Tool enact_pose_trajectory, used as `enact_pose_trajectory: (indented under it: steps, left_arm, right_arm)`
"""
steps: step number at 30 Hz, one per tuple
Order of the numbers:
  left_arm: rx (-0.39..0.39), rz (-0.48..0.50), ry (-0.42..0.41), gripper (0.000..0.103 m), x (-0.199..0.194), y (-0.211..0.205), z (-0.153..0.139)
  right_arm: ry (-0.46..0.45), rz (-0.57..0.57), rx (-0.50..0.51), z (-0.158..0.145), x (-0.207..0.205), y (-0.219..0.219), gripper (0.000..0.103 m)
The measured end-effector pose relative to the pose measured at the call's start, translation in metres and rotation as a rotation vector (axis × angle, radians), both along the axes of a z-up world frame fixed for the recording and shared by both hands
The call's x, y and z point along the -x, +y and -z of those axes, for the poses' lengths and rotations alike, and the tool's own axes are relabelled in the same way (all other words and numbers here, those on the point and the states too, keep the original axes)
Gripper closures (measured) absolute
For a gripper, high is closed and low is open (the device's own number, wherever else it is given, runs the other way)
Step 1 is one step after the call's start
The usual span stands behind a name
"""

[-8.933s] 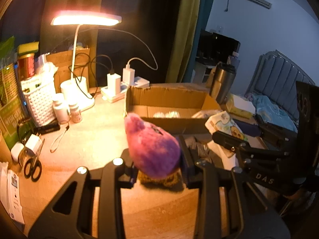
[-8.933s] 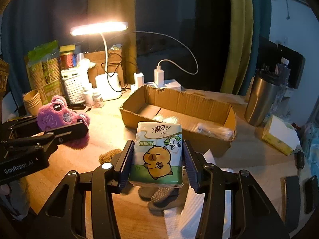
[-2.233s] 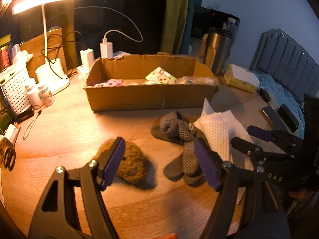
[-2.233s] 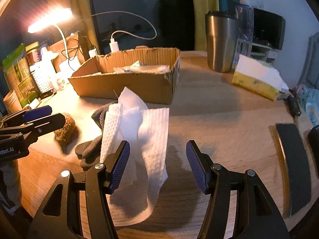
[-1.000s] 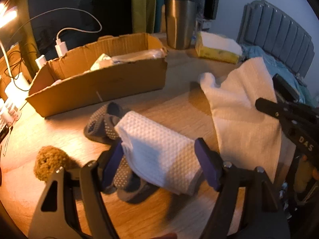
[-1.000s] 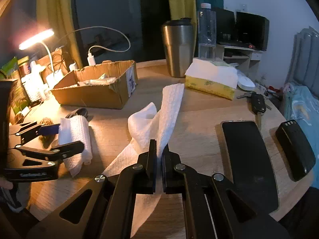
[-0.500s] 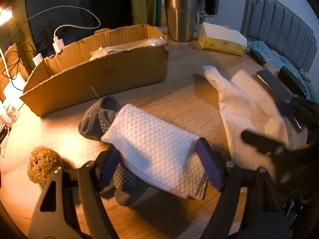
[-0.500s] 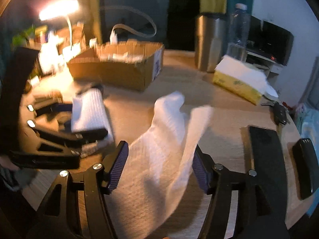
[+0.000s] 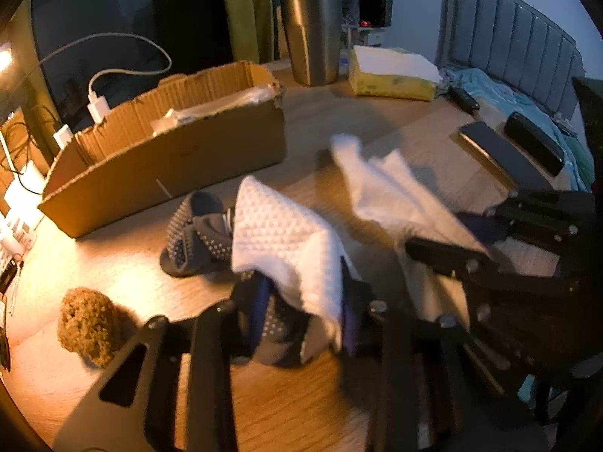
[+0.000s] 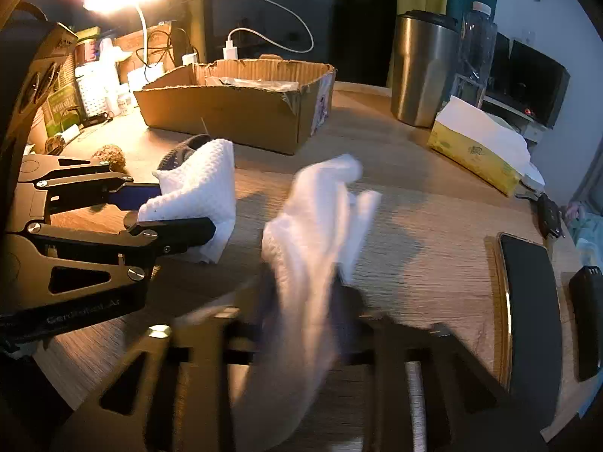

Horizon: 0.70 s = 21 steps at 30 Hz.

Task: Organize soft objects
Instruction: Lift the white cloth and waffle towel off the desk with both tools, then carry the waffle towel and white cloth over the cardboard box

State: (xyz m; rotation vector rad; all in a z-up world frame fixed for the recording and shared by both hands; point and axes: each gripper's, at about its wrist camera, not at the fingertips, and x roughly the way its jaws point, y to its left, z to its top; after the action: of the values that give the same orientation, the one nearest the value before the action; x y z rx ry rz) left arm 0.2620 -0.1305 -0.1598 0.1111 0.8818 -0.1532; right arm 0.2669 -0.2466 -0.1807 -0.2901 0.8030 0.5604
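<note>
Since half a second ago my right fingers [image 10: 301,301] have narrowed onto the white cloth [image 10: 316,218], its length running toward 12 o'clock, while my left fingers [image 9: 301,309] hold its folded end.

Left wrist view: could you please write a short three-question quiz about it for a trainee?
1. True or false: the brown cardboard box lies tipped on its side.
2. What is between the fingers of the left gripper? A) white waffle-textured cloth B) black phone C) steel tumbler
3. Fill in: the brown fuzzy ball rests on the wooden ____.
Key: 1 false; 2 A; 3 table.
</note>
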Motion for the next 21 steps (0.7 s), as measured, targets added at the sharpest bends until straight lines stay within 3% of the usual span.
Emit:
enact_pose_trajectory:
  steps: [5,21]
  left_arm:
    - [-0.01,0.006,-0.059,0.071,0.01,-0.002,-0.014]
    - [0.037,0.034,-0.218,0.07,0.034,0.0,-0.059]
  right_arm:
    - [0.008,0.012,-0.025,-0.002,-0.001,-0.004,0.093]
    - [-0.034,0.055,-0.102,-0.033,-0.002,-0.023,0.094]
